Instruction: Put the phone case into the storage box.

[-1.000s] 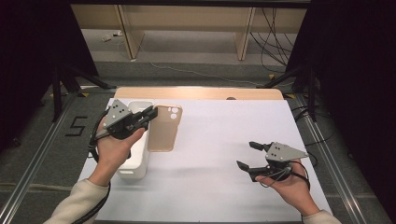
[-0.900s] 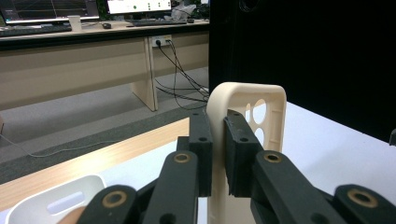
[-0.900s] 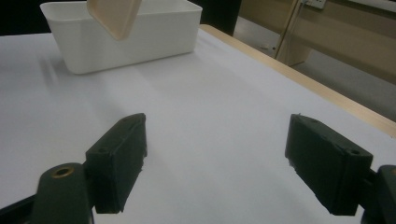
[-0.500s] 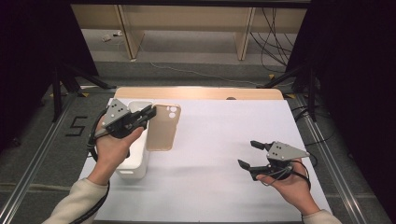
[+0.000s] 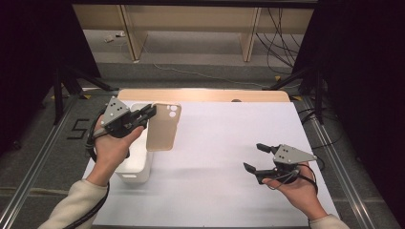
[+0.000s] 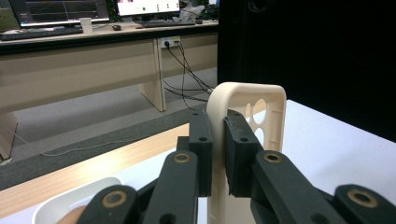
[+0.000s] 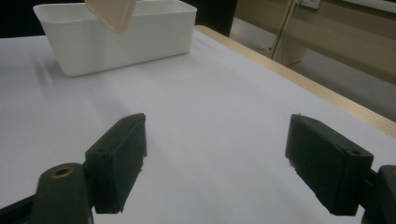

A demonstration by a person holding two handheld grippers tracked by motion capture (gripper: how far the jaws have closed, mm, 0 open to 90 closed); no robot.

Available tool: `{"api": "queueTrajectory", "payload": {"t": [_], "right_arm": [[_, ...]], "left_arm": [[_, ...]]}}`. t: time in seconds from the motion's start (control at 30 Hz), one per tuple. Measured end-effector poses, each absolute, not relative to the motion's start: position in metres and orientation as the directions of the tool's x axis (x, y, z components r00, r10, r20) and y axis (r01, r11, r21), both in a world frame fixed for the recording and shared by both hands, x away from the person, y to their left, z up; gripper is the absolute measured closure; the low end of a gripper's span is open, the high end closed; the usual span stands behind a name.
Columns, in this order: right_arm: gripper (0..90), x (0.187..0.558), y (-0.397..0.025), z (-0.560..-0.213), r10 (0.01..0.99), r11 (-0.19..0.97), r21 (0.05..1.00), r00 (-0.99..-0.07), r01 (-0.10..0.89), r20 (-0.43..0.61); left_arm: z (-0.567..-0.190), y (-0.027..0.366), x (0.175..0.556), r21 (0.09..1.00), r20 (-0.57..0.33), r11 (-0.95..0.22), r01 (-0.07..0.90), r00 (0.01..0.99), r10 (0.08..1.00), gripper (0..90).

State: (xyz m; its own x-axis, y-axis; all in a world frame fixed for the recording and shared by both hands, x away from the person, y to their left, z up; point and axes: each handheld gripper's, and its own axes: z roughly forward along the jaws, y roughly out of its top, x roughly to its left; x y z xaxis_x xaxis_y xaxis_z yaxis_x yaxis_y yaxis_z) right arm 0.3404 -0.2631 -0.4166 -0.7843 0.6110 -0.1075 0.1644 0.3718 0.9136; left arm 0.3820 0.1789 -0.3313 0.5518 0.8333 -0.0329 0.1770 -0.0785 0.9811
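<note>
Phone case (image 5: 163, 128) in beige hangs clear of the table, pinched by its edge in our left gripper (image 5: 149, 113), just beside the white bin (image 5: 138, 164). Over the last second we have carried it slightly back toward that bin, which suggests we mean to drop it in. Our right gripper (image 5: 254, 157) rests well apart over the white tabletop (image 5: 224, 143), jaws spread and empty.

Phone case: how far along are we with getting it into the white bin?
Picked up: the left tongs are shut on the phone case, which hangs clear of the table beside the white bin. Left to do: carry it over the bin and release. The right tongs wait open and idle.
</note>
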Motion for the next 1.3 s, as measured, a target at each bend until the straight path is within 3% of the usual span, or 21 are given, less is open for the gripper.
{"api": "queueTrajectory", "payload": {"t": [0.63, 0.67, 1.0, 1.3], "right_arm": [[21.9, 0.341, -0.263, -0.417, 0.615, 0.369, 0.914, -0.782, 0.167, -0.106], [21.9, 0.341, -0.263, -0.417, 0.614, 0.369, 0.914, -0.782, 0.166, -0.106], [21.9, 0.341, -0.263, -0.417, 0.616, 0.368, 0.915, -0.781, 0.166, -0.106], [21.8, 0.341, -0.263, -0.417, 0.615, 0.368, 0.914, -0.781, 0.168, -0.104]], "left_arm": [[-0.326, 0.190, 0.388, 0.984, -0.028, -0.072, 0.164, 0.539, 0.842, 82.3], [-0.324, 0.193, 0.391, 0.987, 0.025, -0.108, 0.123, 0.534, 0.845, 82.3], [-0.324, 0.195, 0.390, 0.983, -0.039, -0.063, 0.172, 0.530, 0.847, 82.3], [-0.323, 0.201, 0.394, 0.984, -0.036, -0.062, 0.169, 0.520, 0.853, 82.3]]}}
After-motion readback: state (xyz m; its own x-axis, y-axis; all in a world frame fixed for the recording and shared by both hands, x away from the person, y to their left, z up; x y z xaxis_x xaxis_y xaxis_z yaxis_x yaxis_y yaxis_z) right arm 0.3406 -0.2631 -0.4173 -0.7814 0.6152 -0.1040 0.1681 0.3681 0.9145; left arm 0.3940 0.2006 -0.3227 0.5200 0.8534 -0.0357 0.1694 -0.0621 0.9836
